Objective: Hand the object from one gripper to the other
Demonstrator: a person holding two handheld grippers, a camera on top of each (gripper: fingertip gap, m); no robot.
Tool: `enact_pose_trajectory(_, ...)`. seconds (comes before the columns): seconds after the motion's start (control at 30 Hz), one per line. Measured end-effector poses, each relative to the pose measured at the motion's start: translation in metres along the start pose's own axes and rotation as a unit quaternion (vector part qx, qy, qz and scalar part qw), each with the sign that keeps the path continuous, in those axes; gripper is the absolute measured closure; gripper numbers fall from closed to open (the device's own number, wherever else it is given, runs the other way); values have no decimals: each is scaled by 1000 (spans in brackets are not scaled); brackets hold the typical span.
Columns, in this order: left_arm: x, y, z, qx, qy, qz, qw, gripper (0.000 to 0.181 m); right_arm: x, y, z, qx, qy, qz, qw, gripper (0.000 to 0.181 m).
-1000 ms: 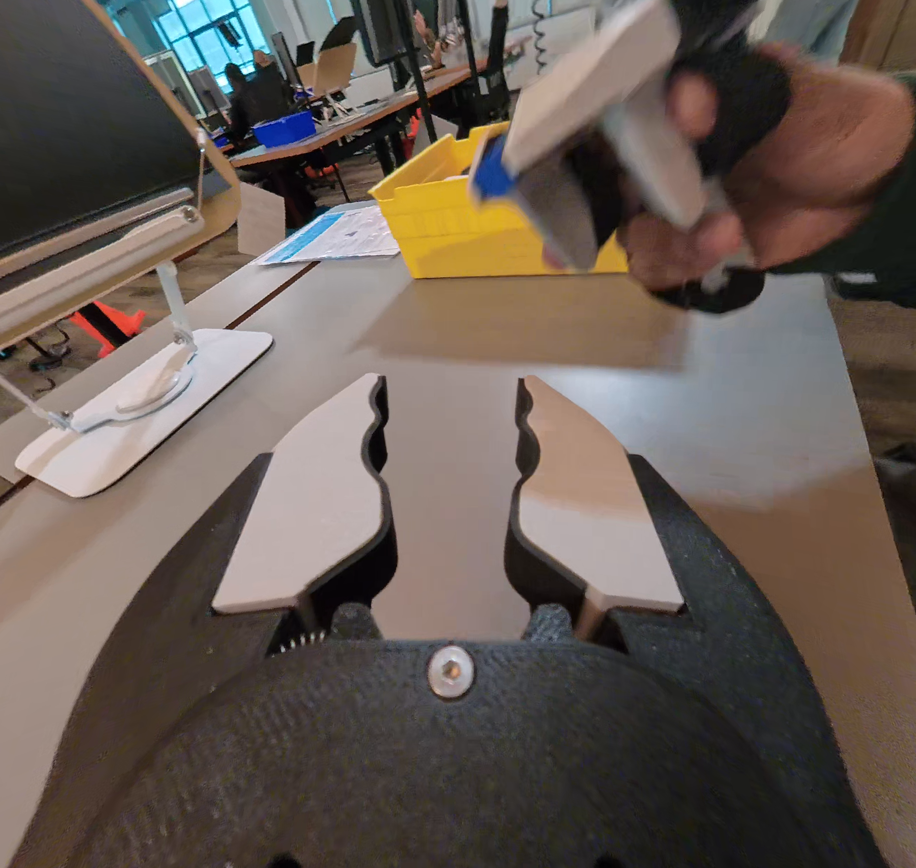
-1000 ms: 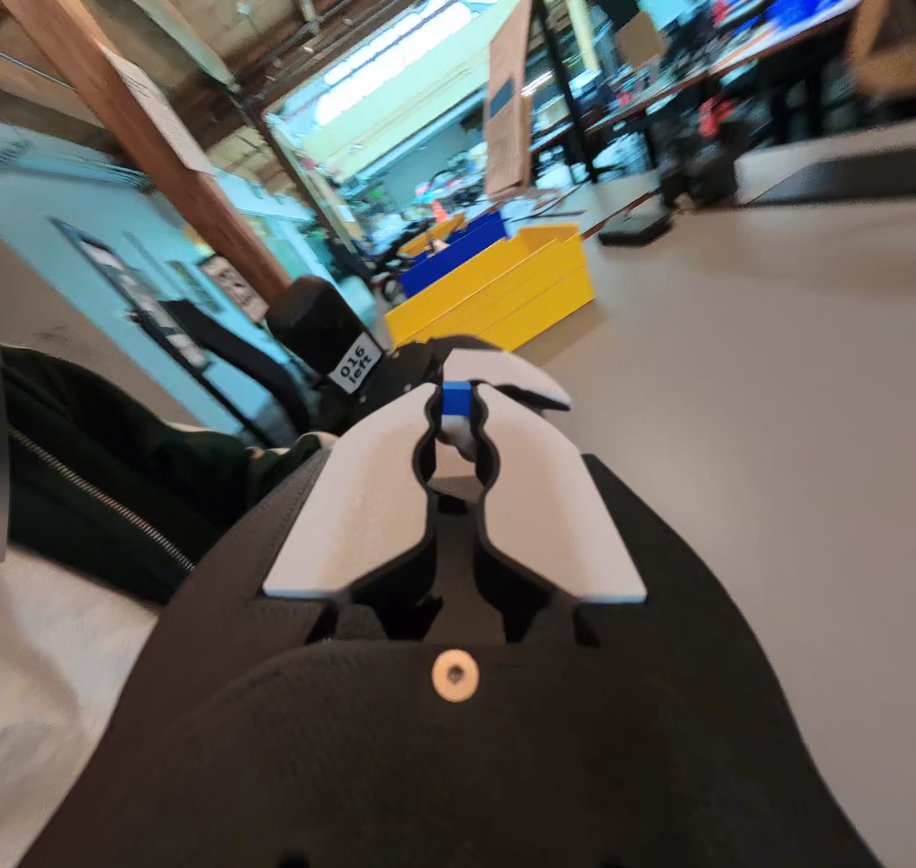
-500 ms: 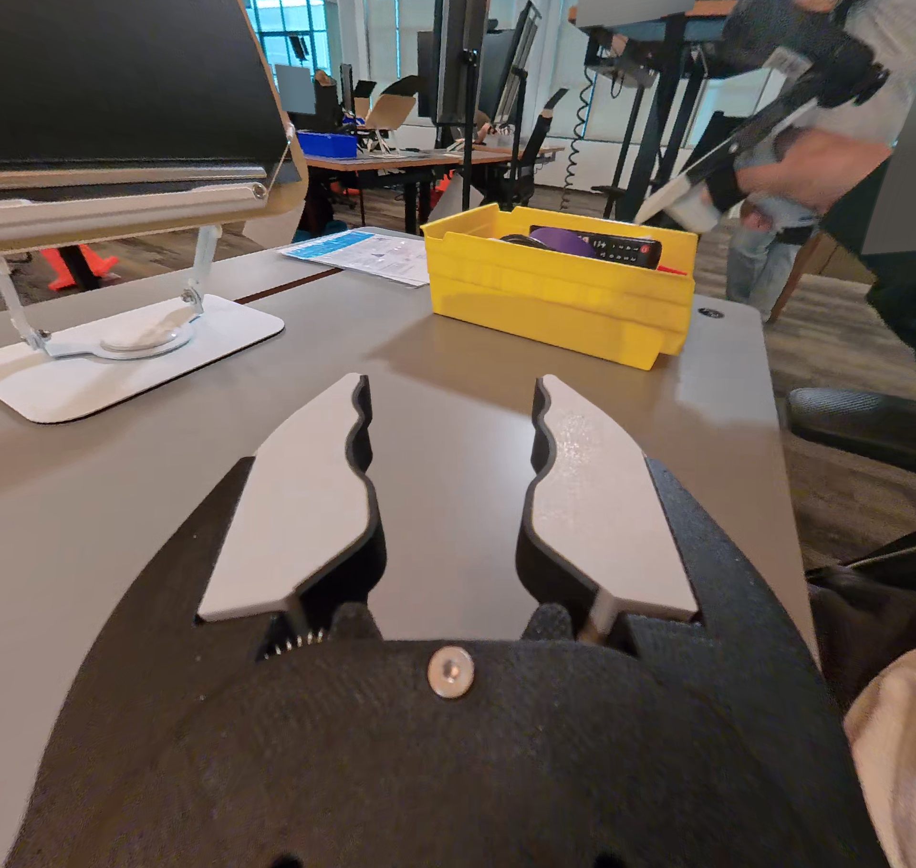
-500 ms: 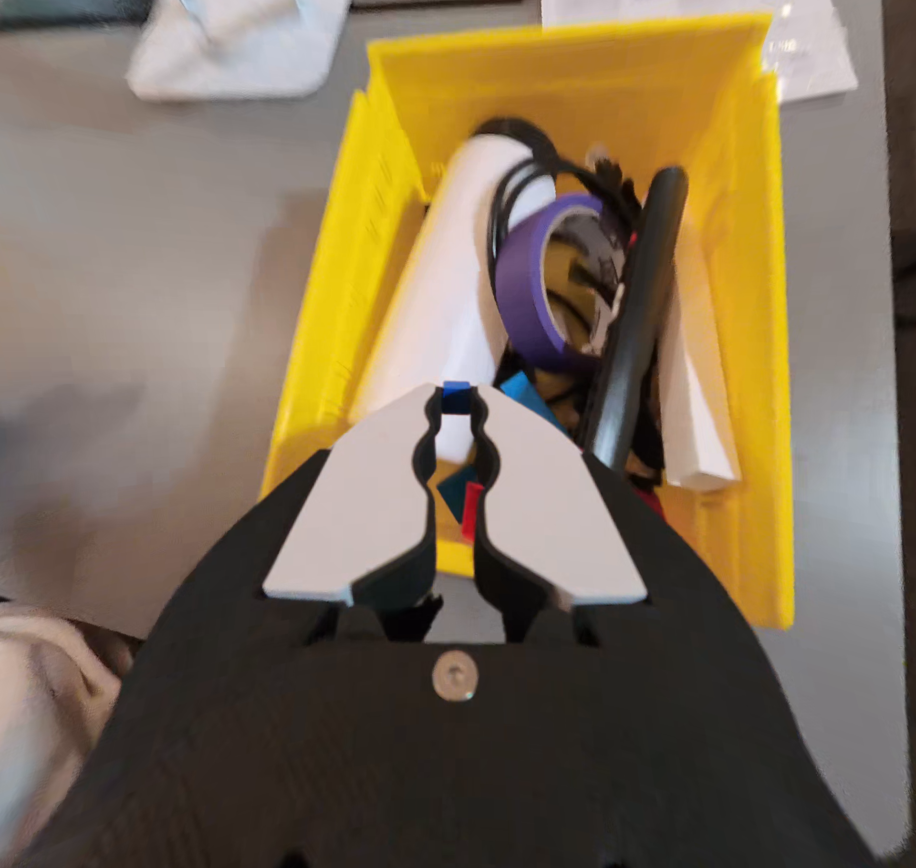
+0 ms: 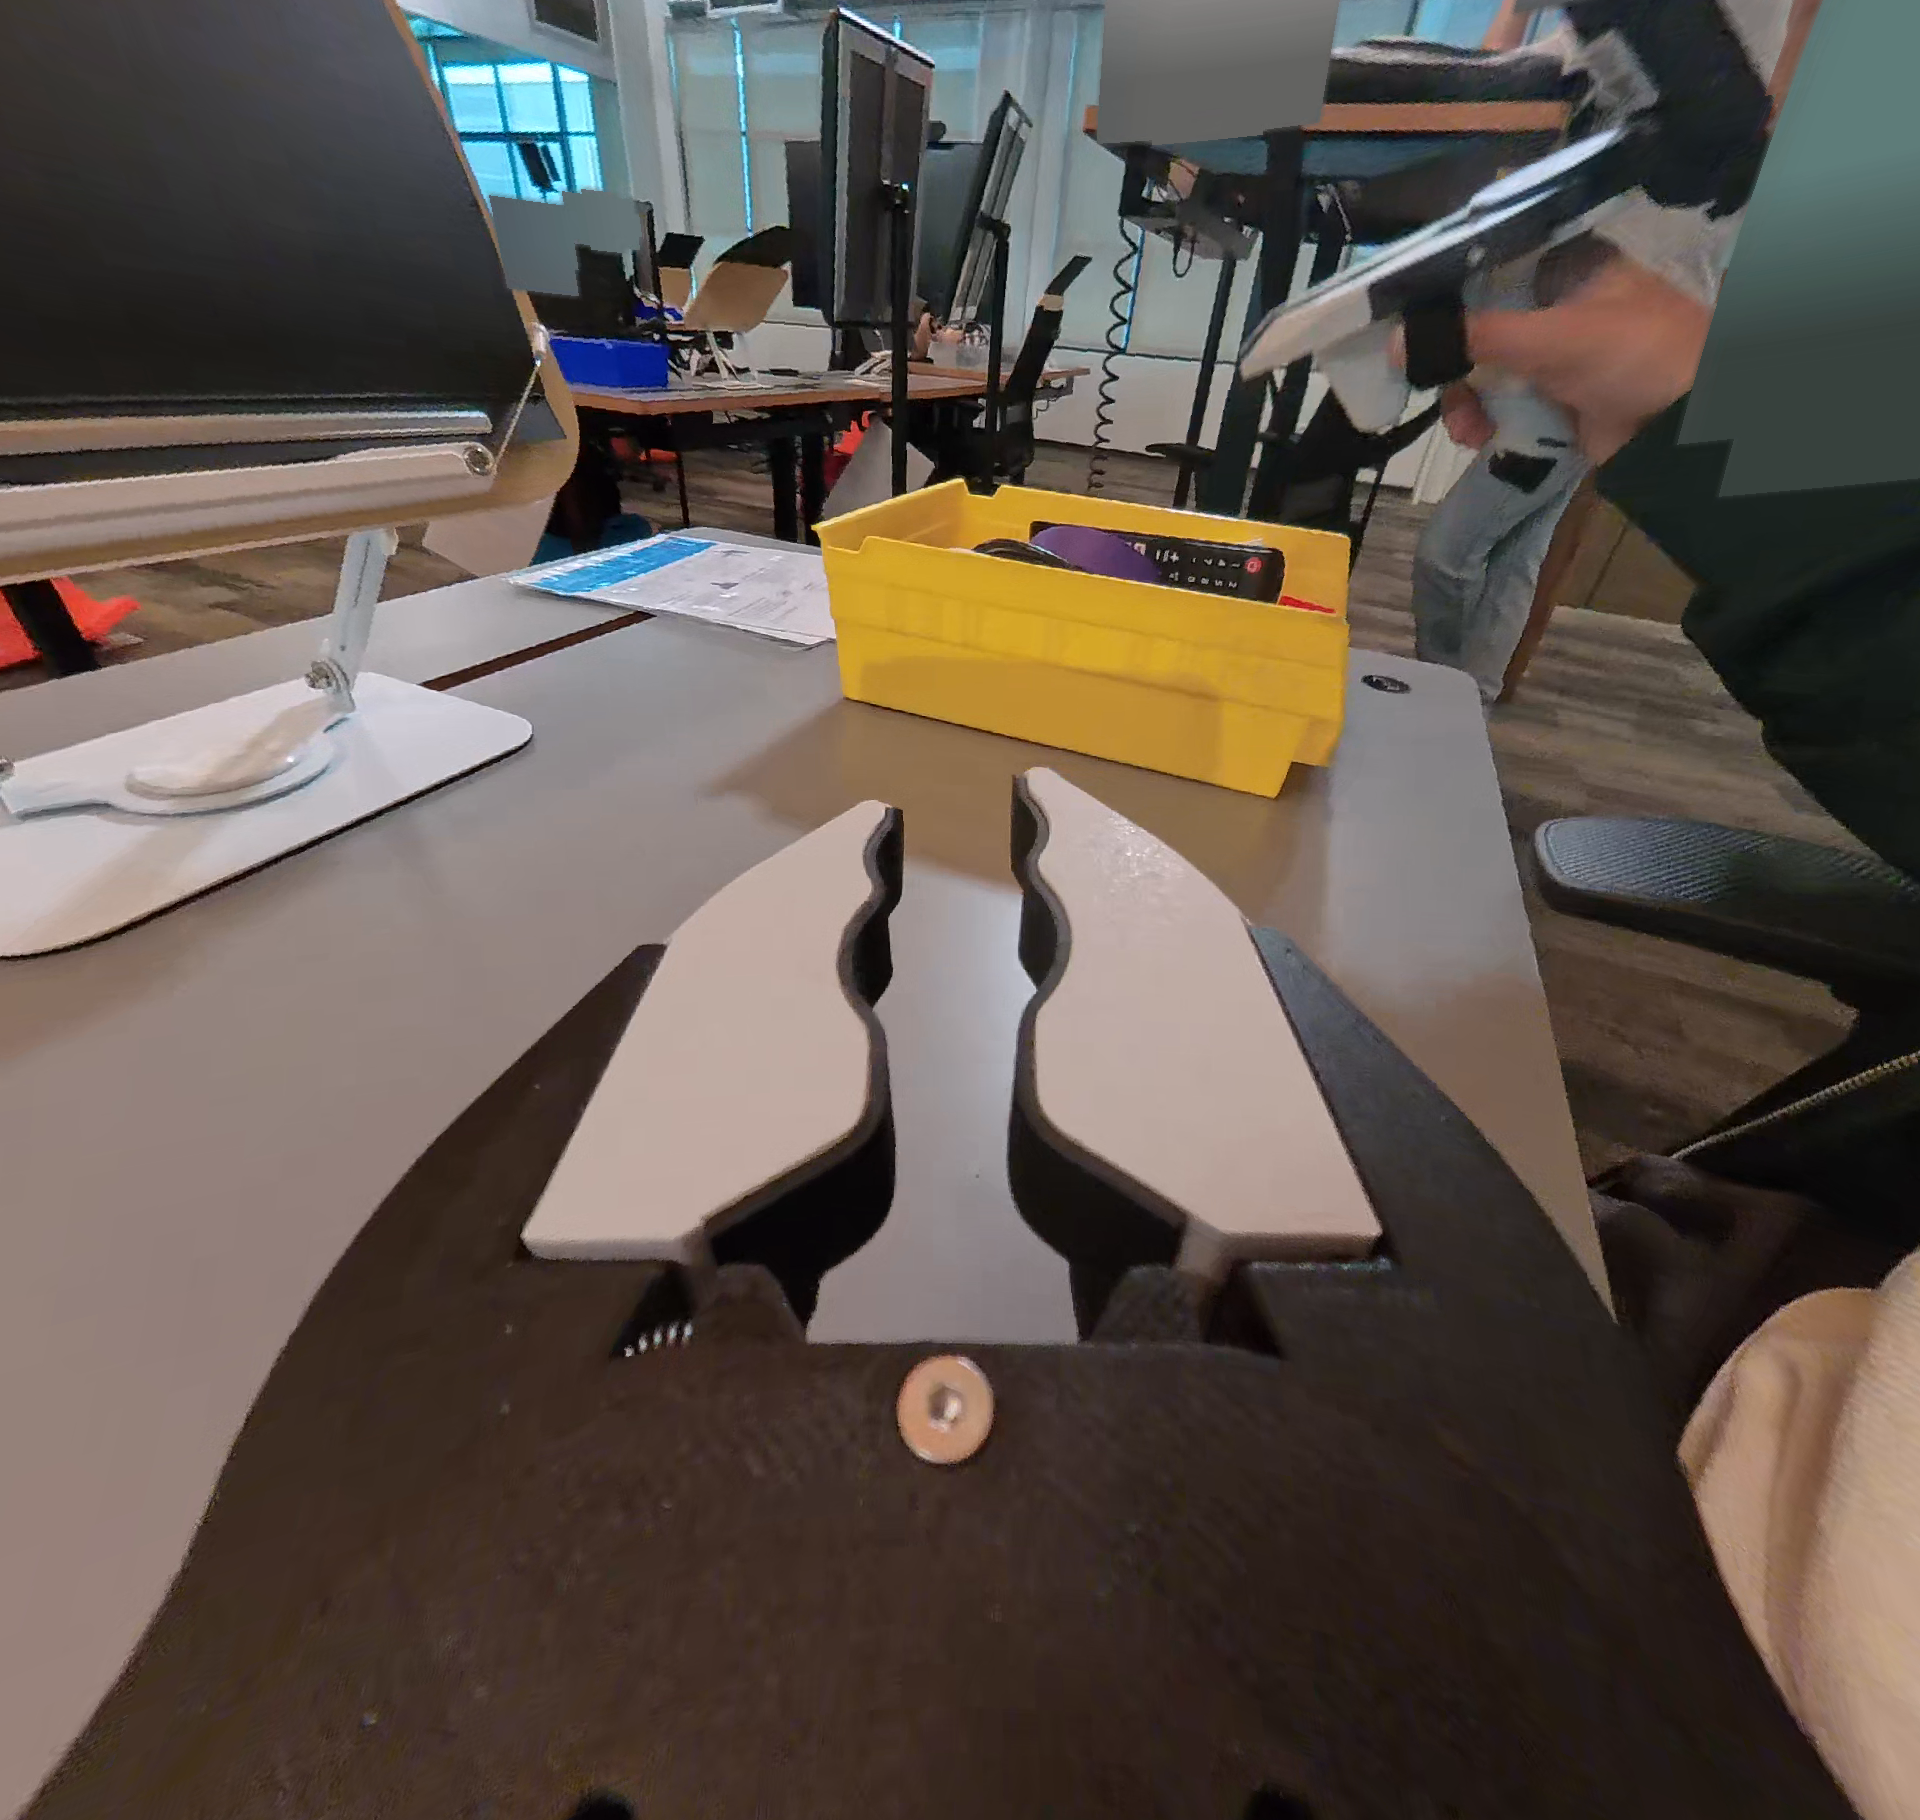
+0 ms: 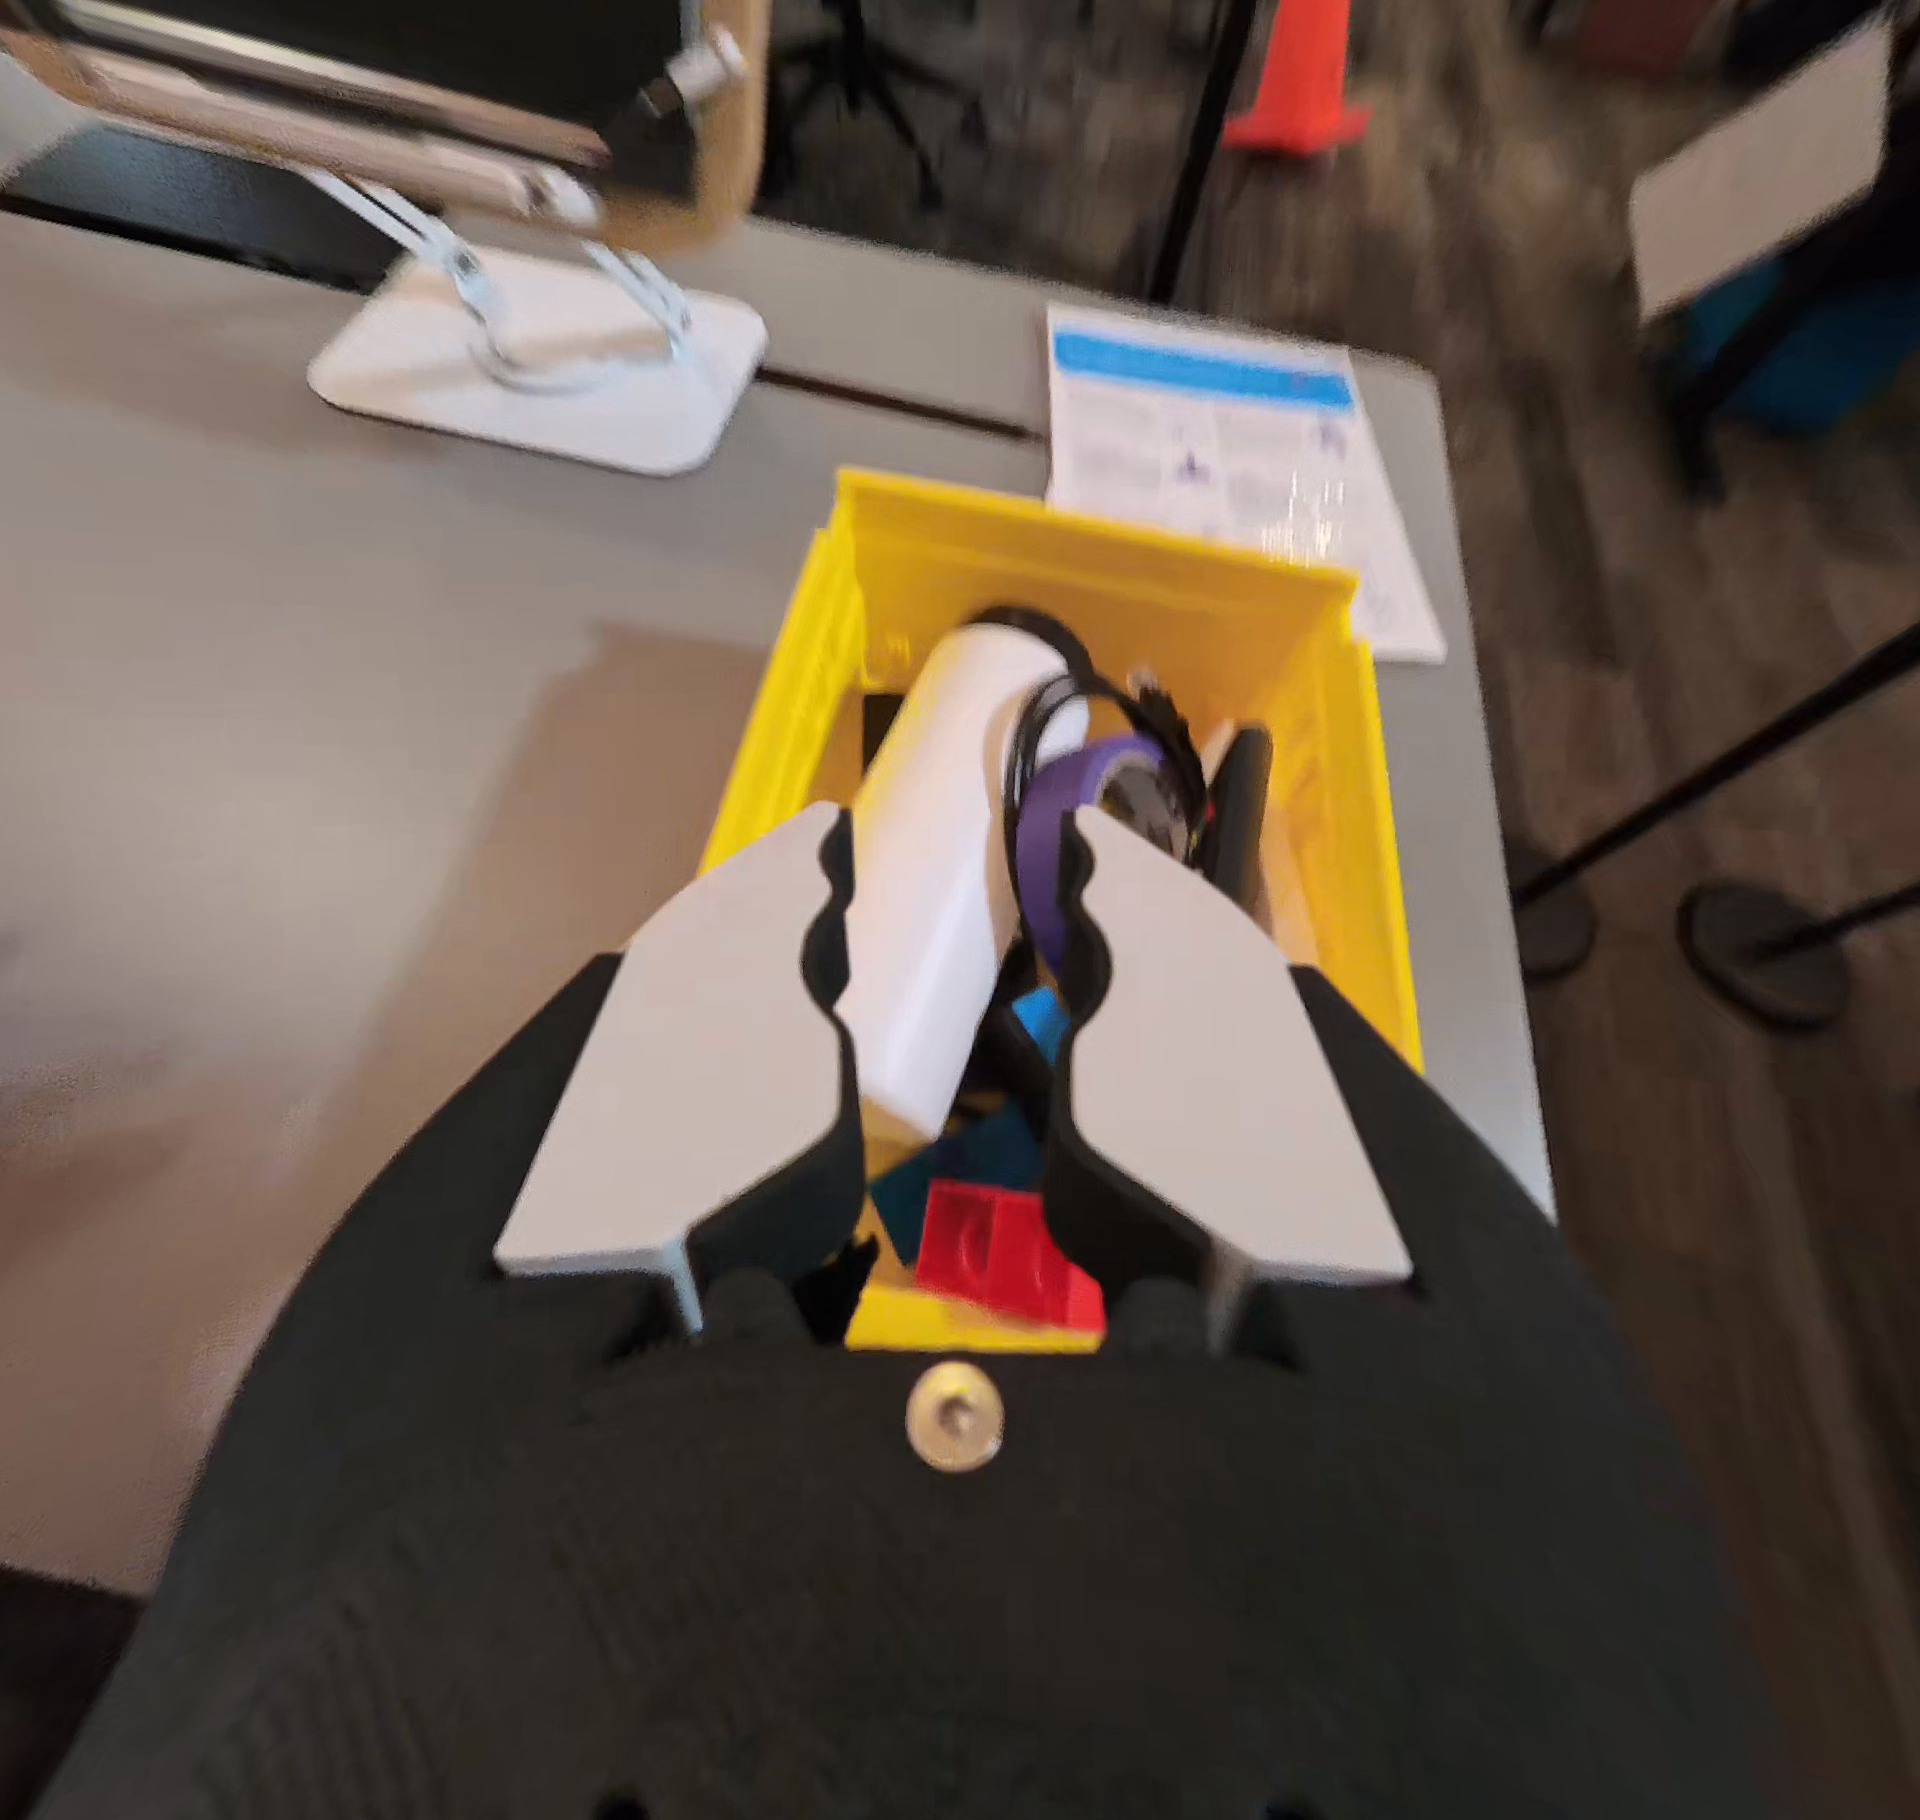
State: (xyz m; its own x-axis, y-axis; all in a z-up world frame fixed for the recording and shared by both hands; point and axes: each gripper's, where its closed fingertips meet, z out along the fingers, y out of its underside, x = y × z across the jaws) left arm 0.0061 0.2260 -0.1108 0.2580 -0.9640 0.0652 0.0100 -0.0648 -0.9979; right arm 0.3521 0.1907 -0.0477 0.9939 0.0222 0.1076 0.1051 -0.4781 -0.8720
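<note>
Right claw (image 6: 951, 835) gapes, seemingly empty, above yellow bin (image 6: 1340, 731).

The right wrist view is blurring throughout, so the small pieces lying in the near end of the yellow bin (image 6: 1340, 762) are showing only as red and blue patches of unclear shape. The right tool (image 6: 951, 861) is covering the bin's near wall and the lower end of the white cylinder (image 6: 940, 835). The sheet of paper (image 6: 1226, 440) at the bench's far right corner is too smeared to make out. In the left wrist view the bin's wall is hiding most of its contents, the monitor (image 5: 208, 160) is running off the left edge, and the right tool (image 5: 1299, 331) is appearing sideways on, its opening not being discernible there.
</note>
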Motion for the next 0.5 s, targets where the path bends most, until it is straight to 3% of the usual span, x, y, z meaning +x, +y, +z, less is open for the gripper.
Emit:
enact_pose_trajectory(0.1,1,1,0,-2,-2,19,1000,179,-35,-35,-13,94,-52,-42,993,142)
enact_pose_trajectory(0.23,1,6,2,-15,4,18,1000,173,-126,-68,-27,214,-225,-41,950,154)
enact_pose_trajectory(0.33,-6,7,2,-24,-8,3,1000,161,-193,-66,-18,230,-307,-52,922,150)
enact_pose_trajectory(0.47,-13,10,-1,-31,-28,15,999,175,-281,-32,2,204,-382,-82,898,181)
enact_pose_trajectory(0.5,-15,11,-2,-34,-33,17,999,176,-299,-20,7,201,-396,-89,891,181)
